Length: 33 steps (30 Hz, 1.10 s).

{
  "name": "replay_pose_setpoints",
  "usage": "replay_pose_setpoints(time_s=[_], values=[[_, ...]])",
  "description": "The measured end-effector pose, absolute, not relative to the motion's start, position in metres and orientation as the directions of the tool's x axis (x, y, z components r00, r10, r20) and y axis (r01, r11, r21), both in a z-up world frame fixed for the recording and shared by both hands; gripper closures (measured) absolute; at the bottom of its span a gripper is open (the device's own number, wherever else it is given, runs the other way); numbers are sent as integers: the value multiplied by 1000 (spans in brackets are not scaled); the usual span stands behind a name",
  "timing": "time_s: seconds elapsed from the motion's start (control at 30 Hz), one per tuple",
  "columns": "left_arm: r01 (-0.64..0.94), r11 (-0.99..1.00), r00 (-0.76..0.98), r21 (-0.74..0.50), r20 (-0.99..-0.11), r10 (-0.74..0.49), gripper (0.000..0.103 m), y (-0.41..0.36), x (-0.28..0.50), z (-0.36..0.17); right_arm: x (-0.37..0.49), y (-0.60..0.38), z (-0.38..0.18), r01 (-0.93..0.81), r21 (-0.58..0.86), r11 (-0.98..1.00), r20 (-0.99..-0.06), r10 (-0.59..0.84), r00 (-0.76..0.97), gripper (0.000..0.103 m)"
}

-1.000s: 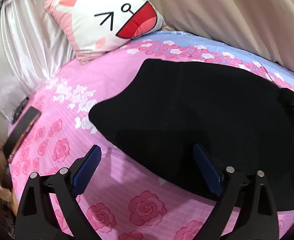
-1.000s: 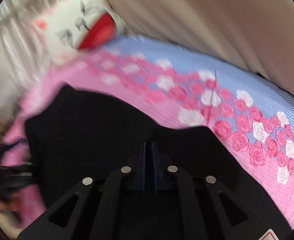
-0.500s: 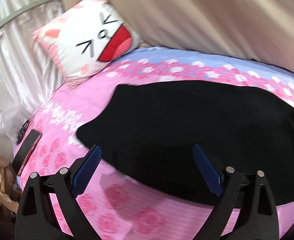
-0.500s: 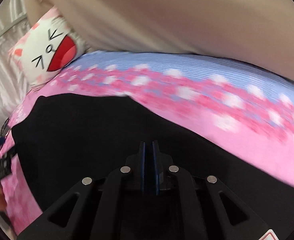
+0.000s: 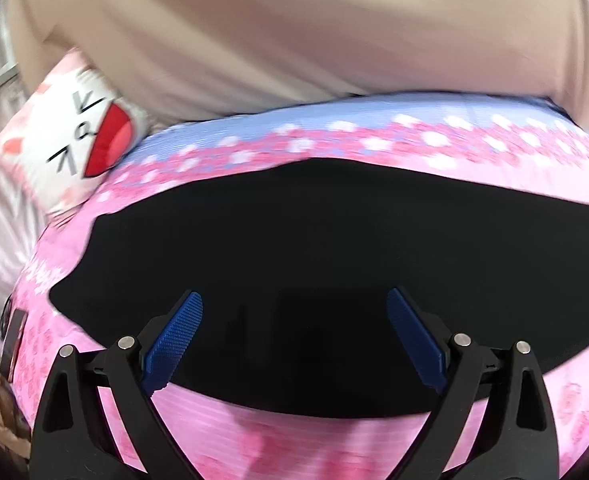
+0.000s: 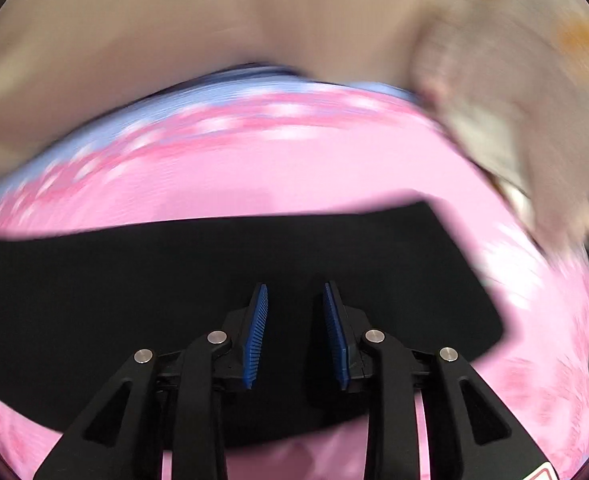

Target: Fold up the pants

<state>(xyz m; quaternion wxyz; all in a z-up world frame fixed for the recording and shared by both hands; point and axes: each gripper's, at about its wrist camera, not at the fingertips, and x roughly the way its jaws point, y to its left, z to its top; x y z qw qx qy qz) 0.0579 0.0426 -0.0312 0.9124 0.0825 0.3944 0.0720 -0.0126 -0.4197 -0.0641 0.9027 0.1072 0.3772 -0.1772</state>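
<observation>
Pink rose-print bed point(image 5: 374, 436) carries the black pants point(image 5: 314, 248) laid flat as a long band, so your left claw point(image 5: 294, 336) gapes wide and your right claw point(image 6: 295, 332) sits partly parted, both empty above its near edge for a fresh grip.

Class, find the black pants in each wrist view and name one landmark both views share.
Left wrist: black pants span the middle, above the open tool's tips.
Right wrist: pants cross the lower half, ending at right.
Shared landmark: pink rose bedsheet.
</observation>
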Motion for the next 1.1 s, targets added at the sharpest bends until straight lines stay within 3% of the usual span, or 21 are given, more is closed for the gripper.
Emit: replay_pose_setpoints(time_s=[0.07,0.17,0.3,0.43,0.47,0.5,0.63,0.73,0.87,0.93,1.03,1.1], values=[[-24,975,678,220,-713,178,11,19,57,-33,-40,-465,-61,506,89,858,-713,-300,634,76],[43,971,680,237,-719,146,11,-20,57,-36,-67,-501,-55,530,178,829,-691,-278,667,73],[132,966,665,224,-742,81,11,-64,56,-39,-63,-515,-50,468,205,860,-674,-222,704,46],[200,958,646,205,-763,29,11,-97,54,-41,-32,-508,-48,371,210,905,-676,-140,723,45],[205,956,646,212,-762,30,11,-101,54,-41,-16,-509,-55,340,208,917,-695,-105,711,50],[207,954,647,218,-761,34,11,-105,54,-41,-4,-509,-62,324,193,926,-720,-91,688,88],[199,949,653,245,-755,58,11,-109,61,-43,-15,-500,-44,321,123,939,-659,-165,734,95],[196,948,641,252,-764,70,11,-114,66,-49,-8,-522,-66,379,118,918,-713,-188,675,97],[225,943,636,246,-770,50,11,-119,66,-52,-36,-518,-42,406,131,904,-669,-222,709,74],[234,942,639,241,-768,38,11,-120,65,-51,-50,-512,-37,387,167,907,-651,-193,734,51],[245,942,630,229,-776,24,11,-122,66,-54,-45,-503,-37,324,223,919,-656,-104,747,40],[249,942,629,227,-777,21,11,-123,66,-56,-29,-495,-39,320,160,934,-669,-135,731,35]])
